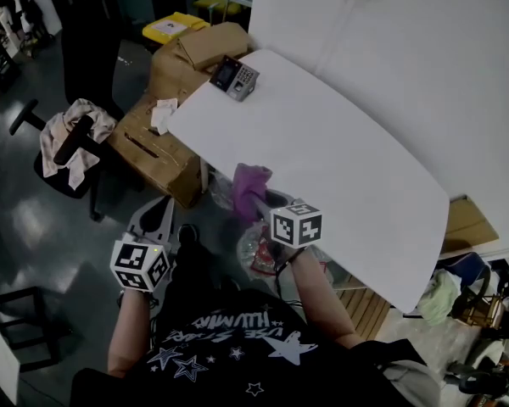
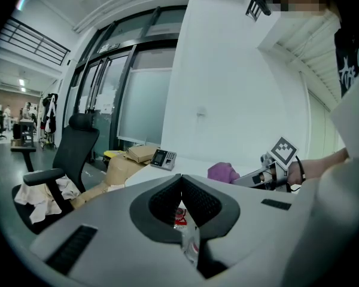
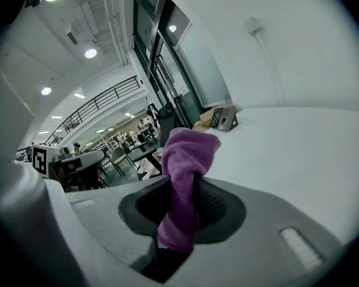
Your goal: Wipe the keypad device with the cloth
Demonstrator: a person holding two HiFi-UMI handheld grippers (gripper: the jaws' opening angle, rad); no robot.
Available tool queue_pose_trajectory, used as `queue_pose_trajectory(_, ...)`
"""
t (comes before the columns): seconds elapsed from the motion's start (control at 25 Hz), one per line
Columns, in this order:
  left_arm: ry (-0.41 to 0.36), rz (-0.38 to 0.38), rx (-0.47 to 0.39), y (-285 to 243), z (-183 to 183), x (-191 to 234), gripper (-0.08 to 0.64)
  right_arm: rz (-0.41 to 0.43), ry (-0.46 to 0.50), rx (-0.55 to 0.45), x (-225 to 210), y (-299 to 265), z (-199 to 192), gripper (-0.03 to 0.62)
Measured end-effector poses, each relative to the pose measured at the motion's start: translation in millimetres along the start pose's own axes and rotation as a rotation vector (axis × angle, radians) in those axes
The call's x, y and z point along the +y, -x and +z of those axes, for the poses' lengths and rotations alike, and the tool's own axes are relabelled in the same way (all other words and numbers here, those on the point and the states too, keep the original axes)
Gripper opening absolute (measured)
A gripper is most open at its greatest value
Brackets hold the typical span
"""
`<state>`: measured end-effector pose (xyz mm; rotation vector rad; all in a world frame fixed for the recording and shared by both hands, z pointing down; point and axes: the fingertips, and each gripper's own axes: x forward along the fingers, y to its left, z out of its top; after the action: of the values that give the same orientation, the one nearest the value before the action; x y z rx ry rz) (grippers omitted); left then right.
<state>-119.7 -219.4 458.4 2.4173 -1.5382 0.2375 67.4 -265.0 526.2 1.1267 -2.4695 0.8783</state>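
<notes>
The dark keypad device [image 1: 234,78] stands near the far left corner of the white table [image 1: 339,159]; it shows small in the left gripper view [image 2: 163,158] and the right gripper view [image 3: 224,118]. My right gripper [image 1: 259,200] hangs just off the table's near left edge, shut on a purple cloth [image 1: 250,185] that bunches up above the jaws [image 3: 184,157]. My left gripper [image 1: 157,217] is lower and further left, over the floor, away from the table. Its jaws meet at the tips [image 2: 180,178] with nothing between them. The cloth [image 2: 222,172] also shows from that side.
Cardboard boxes [image 1: 165,134] are stacked against the table's left side, close to the device. An office chair [image 1: 68,142] draped with light fabric stands further left. A yellow bin [image 1: 174,27] sits behind the boxes. A bag [image 1: 259,253] lies under the table edge.
</notes>
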Motion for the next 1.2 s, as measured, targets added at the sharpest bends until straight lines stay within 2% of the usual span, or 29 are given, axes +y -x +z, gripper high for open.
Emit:
queue_pose_trajectory(0.16, 0.005, -0.021, -0.008, -22.2, 3.1, 15.5, 0.008, -0.032, -0.014, -0.009, -11.3, -11.1, 6.4, 0.098)
queue_pose_trajectory(0.44, -0.012, -0.083, -0.036, -74.1, 29.6, 48.4, 0.008, -0.107, -0.04, -0.034, -34.6, -37.9, 38.8, 0.097)
queue_pose_trajectory(0.76, 0.001, -0.133, -0.028, -125.1, 46.8, 97.9, 0.008, -0.154, -0.066, -0.039, -45.1, -84.2, 72.0, 0.097)
queue_pose_trajectory(1.2, 0.014, -0.222, -0.031, -193.8, 84.7, 155.2, 0.008, -0.239, -0.09, -0.063, -64.5, -136.4, 136.5, 0.097)
